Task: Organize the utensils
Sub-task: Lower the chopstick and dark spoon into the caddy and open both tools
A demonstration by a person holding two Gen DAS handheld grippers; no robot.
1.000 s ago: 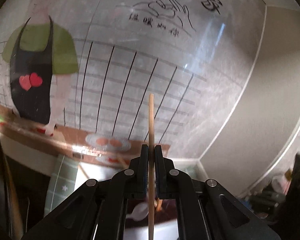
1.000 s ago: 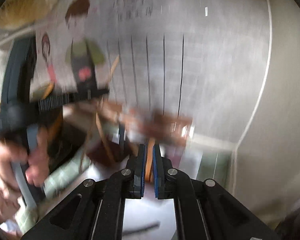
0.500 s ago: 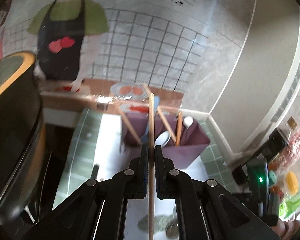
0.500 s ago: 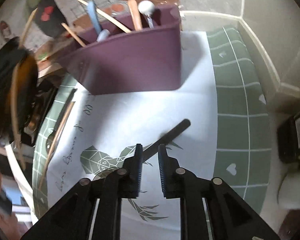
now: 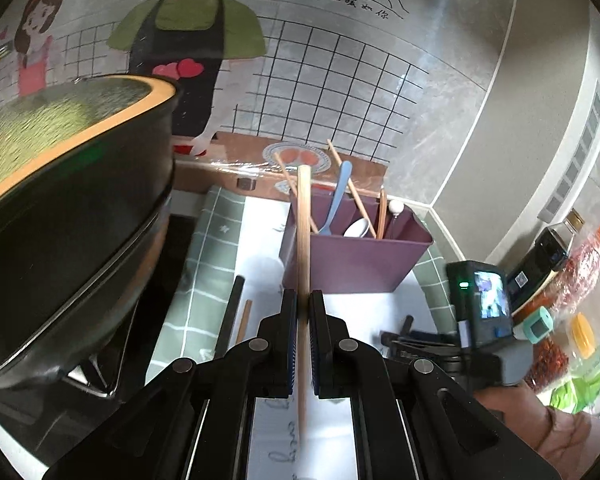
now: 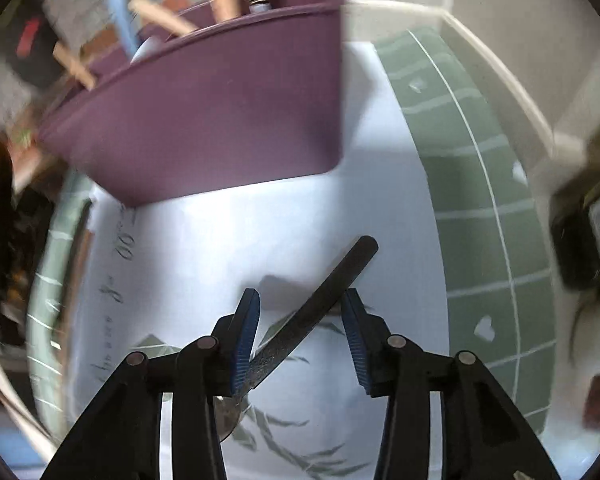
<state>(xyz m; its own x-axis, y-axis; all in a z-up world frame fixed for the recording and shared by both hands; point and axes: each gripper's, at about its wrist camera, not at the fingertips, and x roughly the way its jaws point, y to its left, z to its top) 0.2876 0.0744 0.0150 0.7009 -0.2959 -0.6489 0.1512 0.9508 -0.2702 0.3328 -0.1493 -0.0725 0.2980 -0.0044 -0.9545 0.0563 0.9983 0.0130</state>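
Note:
My left gripper (image 5: 303, 300) is shut on a wooden chopstick (image 5: 303, 248) and holds it upright in front of the purple utensil holder (image 5: 352, 264). The holder has chopsticks, a blue spoon (image 5: 337, 204) and a white-tipped utensil in it. My right gripper (image 6: 300, 300) is open, low over the white mat, with a black-handled utensil (image 6: 324, 300) lying between its fingers. The purple holder (image 6: 220, 128) stands just beyond it. The right gripper also shows in the left wrist view (image 5: 408, 336) at lower right.
A large black pot (image 5: 64, 216) with an orange rim fills the left. A black chopstick (image 5: 230, 312) and a wooden one (image 5: 244, 320) lie on the green-checked mat (image 5: 204, 280). Bottles and jars (image 5: 580, 264) stand at the right. The wall is close behind.
My left gripper has tilted down from the wall toward the holder, chopstick still held. My right gripper has opened wider and moved down around the black-handled utensil.

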